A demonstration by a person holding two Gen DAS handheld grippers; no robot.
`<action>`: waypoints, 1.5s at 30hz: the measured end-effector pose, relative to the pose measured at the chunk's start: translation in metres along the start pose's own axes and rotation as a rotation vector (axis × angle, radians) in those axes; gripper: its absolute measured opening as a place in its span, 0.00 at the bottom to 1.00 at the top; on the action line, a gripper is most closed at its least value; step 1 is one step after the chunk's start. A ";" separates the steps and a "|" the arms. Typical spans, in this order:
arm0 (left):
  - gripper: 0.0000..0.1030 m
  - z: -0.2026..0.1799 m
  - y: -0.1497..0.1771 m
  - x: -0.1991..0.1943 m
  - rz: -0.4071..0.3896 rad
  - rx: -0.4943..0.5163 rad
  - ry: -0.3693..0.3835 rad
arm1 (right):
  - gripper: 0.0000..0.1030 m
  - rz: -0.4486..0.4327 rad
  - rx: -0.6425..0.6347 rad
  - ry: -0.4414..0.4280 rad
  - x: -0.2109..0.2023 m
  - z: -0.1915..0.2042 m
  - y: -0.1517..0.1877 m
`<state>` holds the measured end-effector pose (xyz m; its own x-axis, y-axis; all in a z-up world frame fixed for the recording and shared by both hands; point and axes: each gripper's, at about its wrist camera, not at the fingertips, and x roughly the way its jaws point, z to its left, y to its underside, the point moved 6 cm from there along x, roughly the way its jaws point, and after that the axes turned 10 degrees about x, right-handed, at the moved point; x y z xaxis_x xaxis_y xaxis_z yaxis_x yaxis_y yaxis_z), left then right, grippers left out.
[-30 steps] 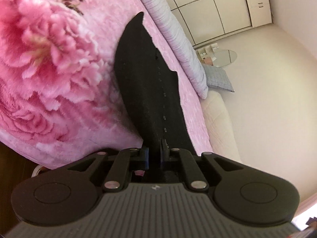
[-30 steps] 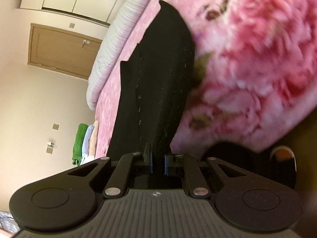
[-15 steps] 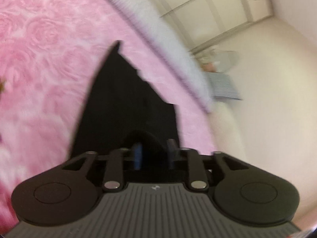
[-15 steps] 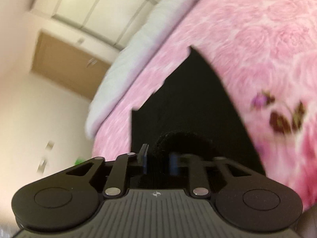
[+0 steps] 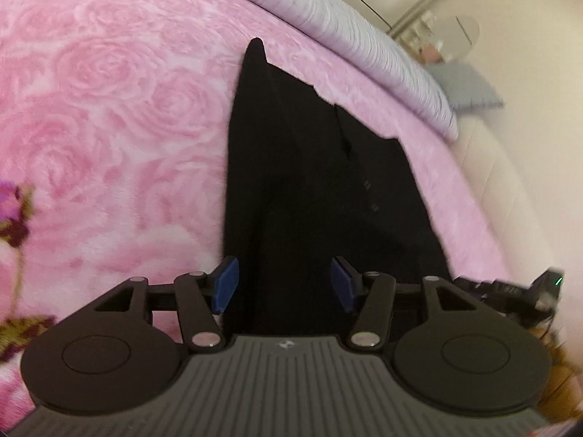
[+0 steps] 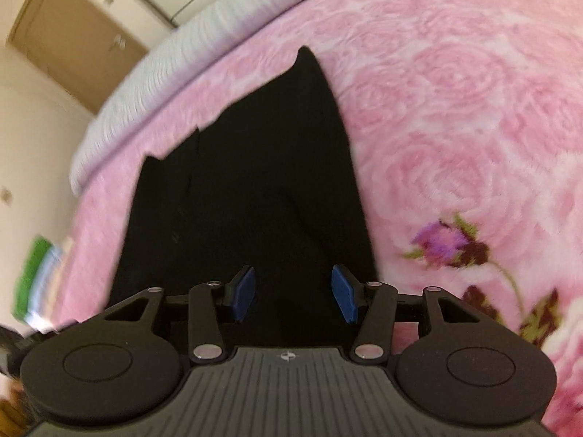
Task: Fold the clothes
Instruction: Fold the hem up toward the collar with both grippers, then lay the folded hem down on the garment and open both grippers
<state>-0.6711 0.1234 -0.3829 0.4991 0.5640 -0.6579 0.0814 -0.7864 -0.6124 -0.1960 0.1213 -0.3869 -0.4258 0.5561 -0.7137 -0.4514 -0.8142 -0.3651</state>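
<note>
A black garment [image 5: 313, 189] with small buttons lies flat on the pink rose-patterned blanket [image 5: 109, 116]. It also shows in the right wrist view [image 6: 247, 189]. My left gripper [image 5: 284, 286] is open, its blue pads apart just above the garment's near edge, holding nothing. My right gripper [image 6: 293, 295] is open over the same near edge, holding nothing. The garment's nearest hem is hidden behind both gripper bodies.
A long pale striped bolster [image 5: 346, 29] runs along the far side of the bed and shows in the right wrist view [image 6: 175, 58]. A grey cushion [image 5: 462, 83] lies at the right. Folded green and pale cloth [image 6: 32, 276] sits at the left. A wooden door [image 6: 73, 32] stands behind.
Both grippers were shut on the garment and holding it up. They lowered it onto the blanket, opened and let go. The garment now lies flat.
</note>
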 end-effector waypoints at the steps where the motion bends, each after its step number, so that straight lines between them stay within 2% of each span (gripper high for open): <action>1: 0.49 -0.001 0.002 0.001 0.000 0.030 -0.015 | 0.51 0.001 -0.022 0.004 -0.001 -0.001 0.004; 4: 0.49 -0.006 -0.001 0.005 0.002 0.100 -0.026 | 0.51 -0.015 -0.074 0.006 -0.003 0.002 0.009; 10: 0.43 -0.008 -0.014 0.027 0.022 0.142 -0.021 | 0.51 -0.035 -0.177 0.028 0.003 0.019 0.000; 12: 0.18 -0.009 -0.014 0.028 0.020 0.165 -0.039 | 0.51 -0.022 -0.194 0.038 0.010 0.021 -0.002; 14: 0.09 -0.008 -0.014 0.027 0.014 0.182 -0.046 | 0.37 -0.024 -0.205 0.039 0.011 0.021 -0.001; 15: 0.07 -0.008 -0.014 0.025 0.008 0.182 -0.035 | 0.20 -0.026 -0.210 0.039 0.011 0.021 -0.001; 16: 0.06 -0.008 -0.014 0.024 0.001 0.185 -0.027 | 0.13 -0.028 -0.215 0.039 0.011 0.021 -0.001; 18: 0.05 -0.009 -0.014 0.023 -0.009 0.200 -0.020 | 0.09 -0.033 -0.224 0.040 0.011 0.020 0.000; 20: 0.05 -0.011 -0.015 0.024 -0.009 0.220 -0.020 | 0.09 -0.037 -0.234 0.040 0.010 0.020 0.001; 21: 0.06 -0.011 -0.015 0.026 -0.003 0.222 -0.024 | 0.12 -0.042 -0.241 0.044 0.011 0.021 0.000; 22: 0.06 -0.010 -0.015 0.028 0.003 0.215 -0.020 | 0.28 -0.049 -0.248 0.050 0.011 0.022 -0.002; 23: 0.06 -0.009 -0.015 0.030 0.009 0.208 -0.017 | 0.36 -0.056 -0.255 0.056 0.011 0.022 -0.004; 24: 0.06 -0.008 -0.015 0.032 0.013 0.202 -0.013 | 0.50 -0.054 -0.255 0.050 0.013 0.023 -0.005; 26: 0.06 -0.007 -0.015 0.033 0.010 0.199 -0.009 | 0.48 -0.034 -0.243 0.027 0.018 0.022 -0.005; 27: 0.05 -0.008 -0.015 0.033 0.007 0.200 -0.008 | 0.37 -0.018 -0.235 0.025 0.022 0.022 -0.003; 28: 0.05 -0.009 -0.016 0.032 -0.002 0.207 -0.007 | 0.11 -0.003 -0.229 0.027 0.026 0.021 -0.001; 31: 0.04 -0.013 -0.023 0.026 -0.048 0.231 0.002 | 0.07 -0.044 -0.258 0.027 0.019 0.026 -0.001; 36: 0.04 -0.018 -0.045 0.018 -0.135 0.259 0.013 | 0.06 -0.155 -0.259 0.002 -0.006 0.035 -0.016; 38: 0.05 -0.017 -0.045 0.028 -0.113 0.281 -0.015 | 0.06 -0.173 -0.242 0.017 -0.005 0.034 -0.020; 40: 0.06 -0.012 -0.036 0.045 -0.039 0.326 -0.059 | 0.06 -0.132 -0.203 0.061 0.010 0.026 -0.021; 41: 0.07 -0.012 -0.032 0.045 -0.033 0.340 -0.071 | 0.07 -0.104 -0.182 0.093 0.019 0.020 -0.020; 43: 0.08 -0.013 -0.025 0.042 -0.026 0.369 -0.093 | 0.13 -0.097 -0.151 0.127 0.025 0.013 -0.014; 44: 0.08 -0.016 -0.024 0.032 -0.039 0.389 -0.102 | 0.19 -0.114 -0.150 0.126 0.019 0.015 -0.011; 45: 0.09 -0.019 -0.023 0.021 -0.054 0.408 -0.109 | 0.29 -0.137 -0.159 0.132 0.010 0.018 -0.007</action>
<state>-0.6459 0.1480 -0.3740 0.4073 0.6420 -0.6496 -0.2546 -0.6032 -0.7558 -0.2110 0.1360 -0.3809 -0.2585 0.6448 -0.7193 -0.3639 -0.7548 -0.5458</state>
